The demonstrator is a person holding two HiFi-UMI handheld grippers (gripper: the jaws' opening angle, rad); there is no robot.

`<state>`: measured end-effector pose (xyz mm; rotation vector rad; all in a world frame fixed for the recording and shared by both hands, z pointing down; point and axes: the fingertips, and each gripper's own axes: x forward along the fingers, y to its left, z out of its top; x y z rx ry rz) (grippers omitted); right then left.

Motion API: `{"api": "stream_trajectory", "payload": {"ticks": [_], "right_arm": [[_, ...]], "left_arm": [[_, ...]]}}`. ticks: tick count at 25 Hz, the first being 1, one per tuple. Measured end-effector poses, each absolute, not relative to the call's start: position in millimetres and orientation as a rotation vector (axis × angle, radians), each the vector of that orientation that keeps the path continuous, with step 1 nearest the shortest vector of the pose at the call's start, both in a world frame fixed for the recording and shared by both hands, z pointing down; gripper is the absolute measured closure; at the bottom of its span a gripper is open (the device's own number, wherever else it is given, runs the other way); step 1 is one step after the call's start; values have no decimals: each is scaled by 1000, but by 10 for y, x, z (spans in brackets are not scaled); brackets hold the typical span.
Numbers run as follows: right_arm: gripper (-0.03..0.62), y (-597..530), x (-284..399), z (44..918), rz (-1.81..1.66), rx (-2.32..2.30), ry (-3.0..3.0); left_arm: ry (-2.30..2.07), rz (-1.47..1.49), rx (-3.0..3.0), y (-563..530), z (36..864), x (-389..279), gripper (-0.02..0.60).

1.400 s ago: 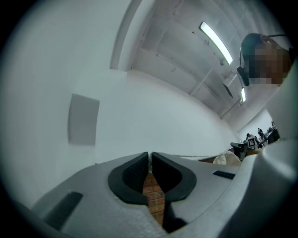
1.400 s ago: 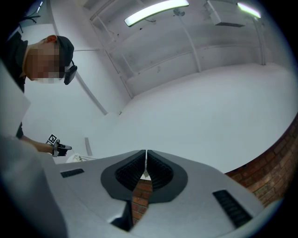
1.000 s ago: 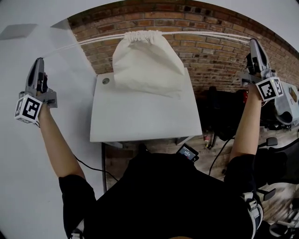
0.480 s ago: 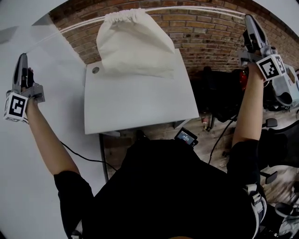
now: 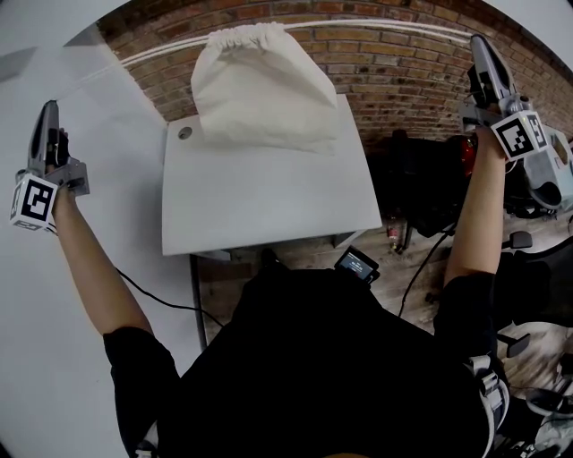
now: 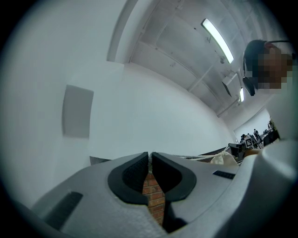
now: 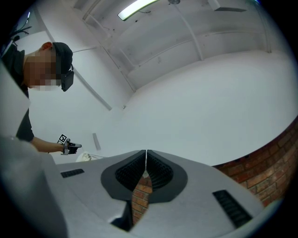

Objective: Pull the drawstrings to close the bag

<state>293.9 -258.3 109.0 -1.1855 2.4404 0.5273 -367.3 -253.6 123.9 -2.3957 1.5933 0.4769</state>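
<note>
A cream cloth bag (image 5: pixel 260 89) hangs over the far edge of the white table (image 5: pixel 269 206), its mouth (image 5: pixel 242 38) gathered tight. One white drawstring (image 5: pixel 157 52) runs taut from the mouth to my left gripper (image 5: pixel 47 109), held far out to the left and shut on the cord. The other drawstring (image 5: pixel 385 22) stretches to my right gripper (image 5: pixel 478 43), far out to the right and shut on its end. In the left gripper view the cord (image 6: pixel 200 159) leads from the closed jaws to the bag (image 6: pixel 222 158). The right gripper (image 7: pixel 146 157) pinches a thin white strand.
A brick surface (image 5: pixel 403 89) lies behind and to the right of the table. Dark equipment (image 5: pixel 430 192) and a small lit device (image 5: pixel 358 264) sit to the right of the table, with a chair (image 5: pixel 546 179) beyond. The table has a round hole (image 5: pixel 184 132) near its far left corner.
The head view has shifted, so the bag and both grippers sit a little further left and higher in the picture. Both cords stay taut and both grips are unchanged.
</note>
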Motion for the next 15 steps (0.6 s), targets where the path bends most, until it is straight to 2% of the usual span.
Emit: {"api": "stream_trajectory", "payload": {"ticks": [15], "right_arm": [[580,-2618,2966,1249,506,-1204,2448]], "left_arm": [[1623,407,-2387,-2435,1221,-3652,546]]}}
